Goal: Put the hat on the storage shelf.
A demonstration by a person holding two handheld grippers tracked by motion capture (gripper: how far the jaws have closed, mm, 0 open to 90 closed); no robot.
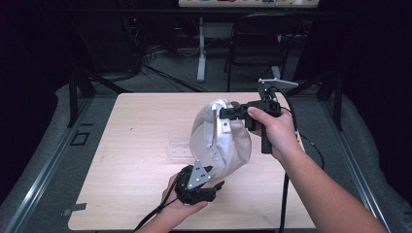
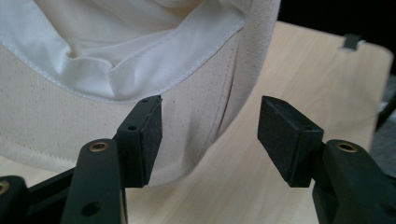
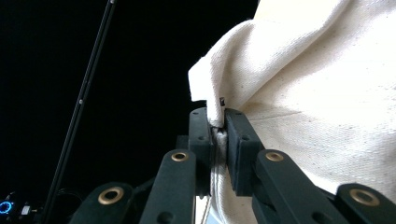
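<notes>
Right gripper, jaws pressed together on a fold of cream canvas, holds one white fabric hat up above the wooden table. In the right gripper view the pinched edge of the hat rises straight out from between the two black jaws, the rest of the cloth billowing off to that view's right. Left gripper, below and nearer the person, has its jaws spread wide: one pad lies against the outside of the hat's band, the other stands clear over bare tabletop, nothing clamped between them. From above, the hat hangs between the two tools, its top edge at the right gripper and its lower edge just beside the left gripper. Count: one hat, two grippers, two hands, one table. A flat clear plastic piece lies on the table, just left of the hat.
</notes>
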